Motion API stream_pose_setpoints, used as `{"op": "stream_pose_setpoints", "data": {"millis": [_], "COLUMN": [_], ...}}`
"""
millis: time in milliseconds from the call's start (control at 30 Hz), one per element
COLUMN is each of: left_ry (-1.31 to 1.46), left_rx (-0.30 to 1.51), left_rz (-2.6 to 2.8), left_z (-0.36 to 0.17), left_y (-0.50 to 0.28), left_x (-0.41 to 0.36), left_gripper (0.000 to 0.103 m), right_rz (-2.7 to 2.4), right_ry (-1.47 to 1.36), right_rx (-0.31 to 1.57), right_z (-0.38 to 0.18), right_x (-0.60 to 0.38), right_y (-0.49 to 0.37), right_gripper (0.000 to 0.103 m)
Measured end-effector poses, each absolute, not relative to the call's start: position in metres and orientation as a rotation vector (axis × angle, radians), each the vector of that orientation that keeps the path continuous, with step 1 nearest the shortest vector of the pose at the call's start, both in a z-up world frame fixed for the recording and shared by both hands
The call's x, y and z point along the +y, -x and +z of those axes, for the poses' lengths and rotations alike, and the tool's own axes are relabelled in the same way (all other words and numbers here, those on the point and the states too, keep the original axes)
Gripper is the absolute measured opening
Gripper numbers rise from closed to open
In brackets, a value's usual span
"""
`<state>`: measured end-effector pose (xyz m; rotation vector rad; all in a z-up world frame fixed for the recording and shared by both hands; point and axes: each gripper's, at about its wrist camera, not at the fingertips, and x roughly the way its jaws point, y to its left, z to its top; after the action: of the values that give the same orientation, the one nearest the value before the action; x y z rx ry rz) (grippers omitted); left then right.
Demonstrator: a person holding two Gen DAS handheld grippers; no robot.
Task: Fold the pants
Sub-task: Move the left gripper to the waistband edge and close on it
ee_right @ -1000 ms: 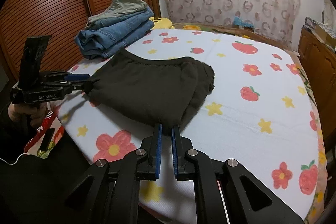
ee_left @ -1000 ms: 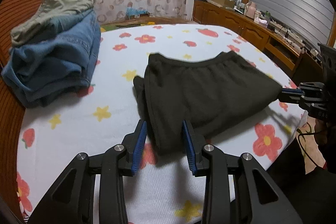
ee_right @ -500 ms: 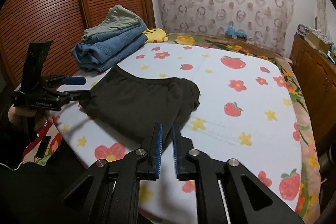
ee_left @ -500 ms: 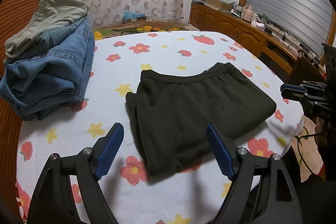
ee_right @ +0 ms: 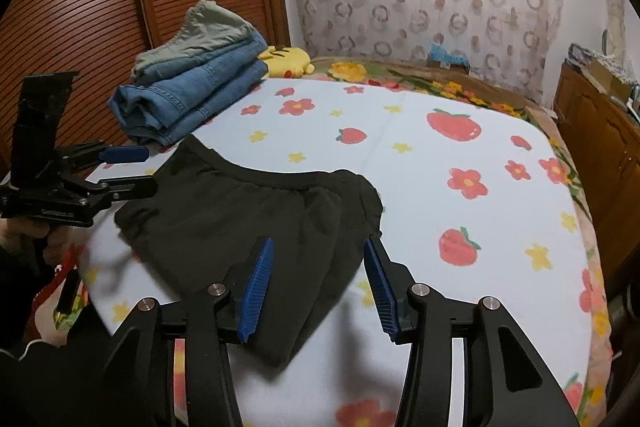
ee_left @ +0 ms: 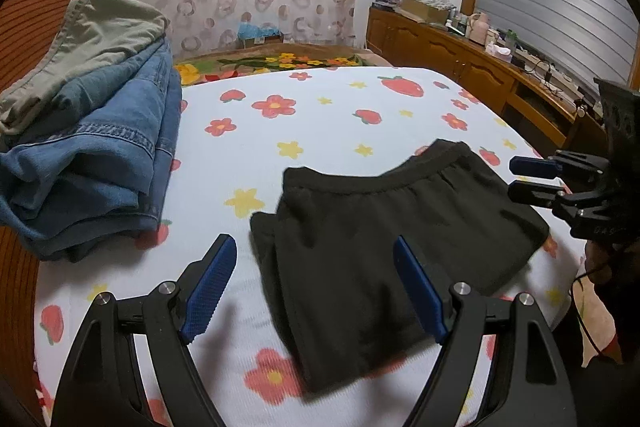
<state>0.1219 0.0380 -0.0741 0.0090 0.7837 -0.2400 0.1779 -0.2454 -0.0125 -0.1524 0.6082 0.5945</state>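
Note:
Black folded pants [ee_left: 380, 227] [ee_right: 240, 211] lie flat on the flowered bed sheet [ee_left: 320, 115], waistband towards the far side. My left gripper [ee_left: 312, 247] hovers wide open over their near edge, blue pads clear of the cloth. My right gripper [ee_right: 318, 245] hangs over the opposite end with its jaws opening; the cloth lies beneath them and neither pad presses on it. Each gripper also shows in the other's view: the right gripper [ee_left: 536, 179] at the right edge, the left gripper [ee_right: 132, 171] at the left edge.
A stack of folded jeans topped by khaki pants [ee_left: 88, 131] [ee_right: 192, 87] sits at the bed's far left corner, next to a yellow plush toy [ee_right: 286, 61]. A slatted wooden door [ee_right: 80, 7] stands behind it. A cluttered wooden cabinet [ee_left: 460, 67] runs along the right.
Both grippers have let go of the black pants and drawn back towards me. The left opened first, the right after it. The pants have settled flat on the sheet.

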Motion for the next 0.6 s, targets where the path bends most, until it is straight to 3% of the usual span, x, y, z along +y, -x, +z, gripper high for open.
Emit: {"op": "stream_pose_setpoints", "data": {"millis": [200,600], "left_ry": [0.01,0.072], "left_rx": [0.808,0.917], "left_rz": [-0.242,-0.243], "left_z": [-0.078,-0.096], "left_y": [-0.136,-0.158], "left_x": [0.042,0.058], "left_gripper": [0.08,0.061], "right_rz": [0.586,0.615], "right_ry": [0.147,0.12], "right_rx": [0.65,0.766], "right_z": [-0.012,-0.019], "right_x": [-0.239,-0.228], "right_y": [-0.2,-0.243], "right_gripper": [0.049,0.049]}}
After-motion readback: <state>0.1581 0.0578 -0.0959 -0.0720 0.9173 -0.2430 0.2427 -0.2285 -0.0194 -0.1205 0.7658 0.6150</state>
